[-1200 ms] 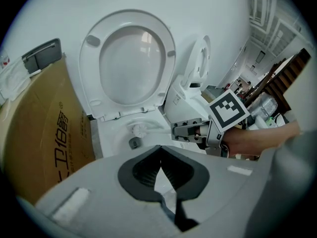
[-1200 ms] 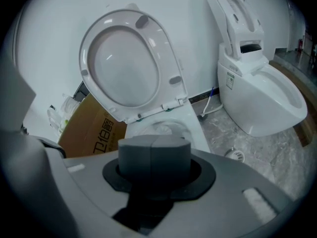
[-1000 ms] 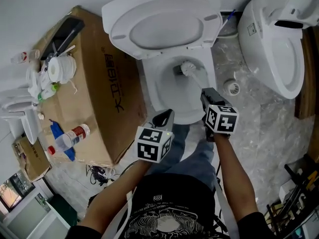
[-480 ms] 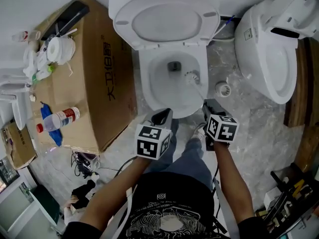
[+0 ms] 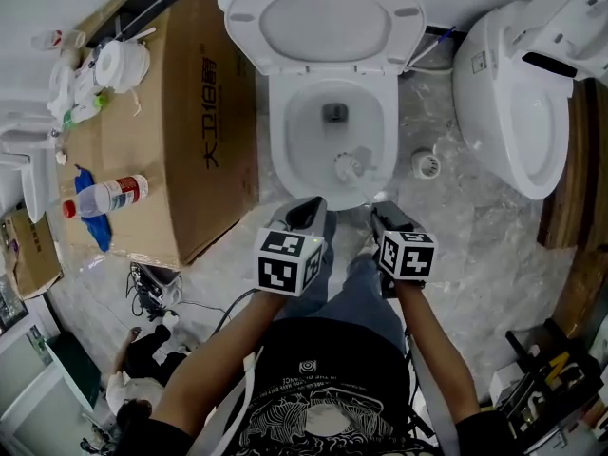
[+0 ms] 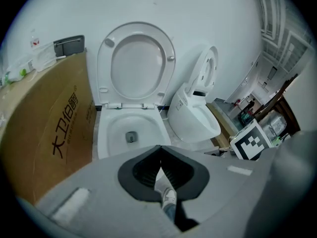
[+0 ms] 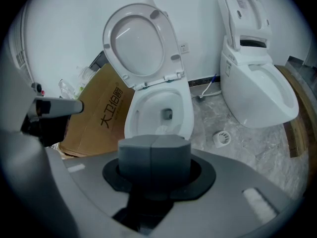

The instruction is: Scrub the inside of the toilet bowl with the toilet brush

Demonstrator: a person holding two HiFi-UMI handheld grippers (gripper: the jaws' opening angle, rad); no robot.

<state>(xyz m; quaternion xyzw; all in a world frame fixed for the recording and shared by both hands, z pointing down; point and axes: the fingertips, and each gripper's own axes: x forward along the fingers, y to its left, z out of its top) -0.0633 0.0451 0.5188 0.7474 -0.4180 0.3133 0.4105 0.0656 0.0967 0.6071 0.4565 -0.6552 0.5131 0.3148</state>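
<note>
Right claw [image 5: 378, 215]: jaws pressed together, clamped on the thin handle of the brush [image 5: 347, 167]. The handle slants forward and down from the claw. The white bristle head sits inside the bowl [image 5: 281, 136], toward its near side, apart from the drain hole [image 5: 333, 112]. Left claw [image 5: 309, 209]: tips meeting, nothing held, just beside the right one over the bowl's near rim; a shoe [image 6: 167, 198] shows through the gap behind its tips. Lid [image 5: 328, 22]: raised, leaning back toward the wall. Left of the bowl, close alongside: box [image 5: 190, 141], cardboard, printed on top. On the box: a white roll [image 5: 119, 63] at the far end; a bottle [image 5: 106, 198] with a red cap, lying on its side near the near edge. Right of the bowl: a small round white fitting [image 5: 425, 164] on the marbled floor [image 5: 475, 245]; beyond it a second toilet [image 5: 518, 112], its lid also up.
</note>
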